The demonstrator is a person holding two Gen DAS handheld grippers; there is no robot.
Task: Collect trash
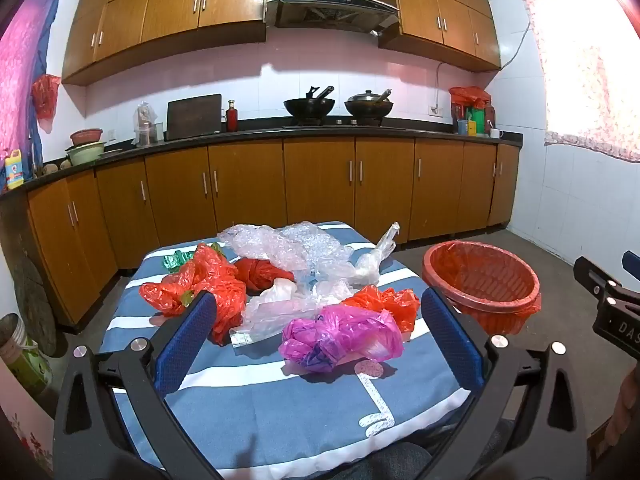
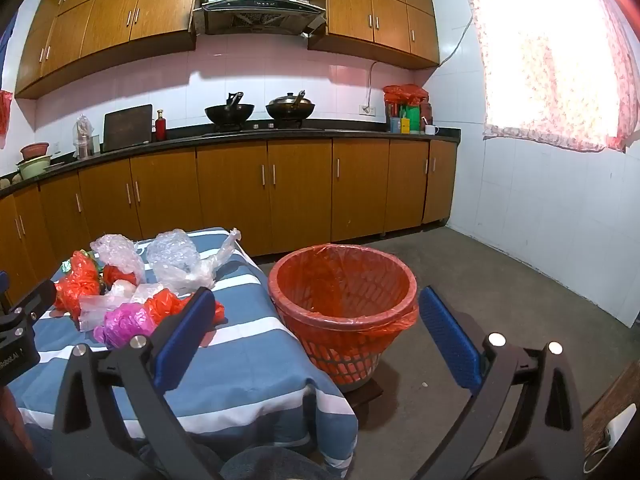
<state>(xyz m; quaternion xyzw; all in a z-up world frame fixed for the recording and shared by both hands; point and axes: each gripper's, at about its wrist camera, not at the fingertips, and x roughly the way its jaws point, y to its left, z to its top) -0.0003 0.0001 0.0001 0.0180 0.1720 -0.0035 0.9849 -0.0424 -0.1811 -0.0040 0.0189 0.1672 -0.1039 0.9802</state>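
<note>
Crumpled plastic bags lie heaped on the striped blue cloth [image 1: 256, 400] of the counter: a pink bag [image 1: 340, 336] nearest, orange bags [image 1: 208, 284] and clear plastic wrap [image 1: 288, 248] behind. The left hand-held gripper [image 1: 320, 336] hovers spread wide before the pink bag, grasping nothing. The right hand-held gripper [image 2: 316, 332], equally released and empty, faces the orange-lined trash basket [image 2: 344, 300] on the floor just beside the counter.

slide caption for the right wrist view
Open right hand-held gripper faces a red-lined trash basket beside crumpled plastic bags on a striped table.
</note>
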